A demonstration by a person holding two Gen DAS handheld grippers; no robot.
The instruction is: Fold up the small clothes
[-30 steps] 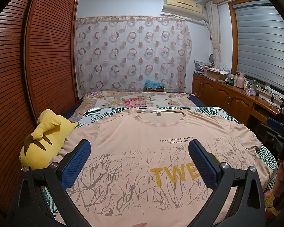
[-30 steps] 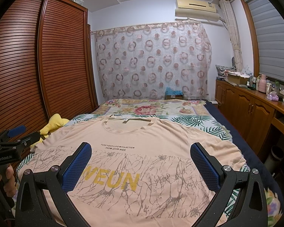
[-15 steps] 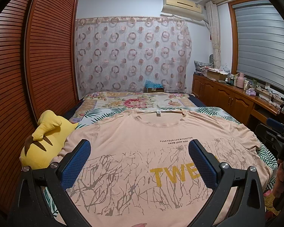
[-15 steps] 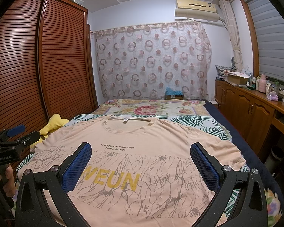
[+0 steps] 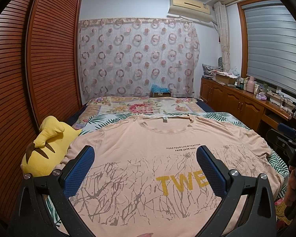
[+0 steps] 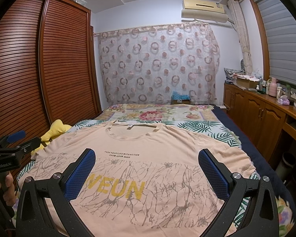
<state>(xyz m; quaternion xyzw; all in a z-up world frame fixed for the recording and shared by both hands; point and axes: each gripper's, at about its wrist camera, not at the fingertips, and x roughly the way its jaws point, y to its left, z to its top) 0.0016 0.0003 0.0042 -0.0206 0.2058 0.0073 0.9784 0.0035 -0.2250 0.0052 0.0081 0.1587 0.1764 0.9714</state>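
A peach T-shirt (image 5: 148, 158) with yellow letters and a grey branch print lies flat and face up on the bed, collar at the far end; it also shows in the right wrist view (image 6: 148, 158). My left gripper (image 5: 146, 165) is open and empty, held above the shirt's near left part. My right gripper (image 6: 147, 167) is open and empty above the shirt's near right part. Each gripper shows at the edge of the other's view: the right one (image 5: 290, 138) and the left one (image 6: 11, 144). Neither touches the cloth.
A yellow plush toy (image 5: 47, 150) lies at the bed's left edge beside the shirt's sleeve. A slatted wooden wardrobe (image 5: 29, 79) runs along the left. Wooden cabinets (image 6: 266, 114) with clutter stand on the right. A floral quilt (image 5: 144, 106) covers the far bed.
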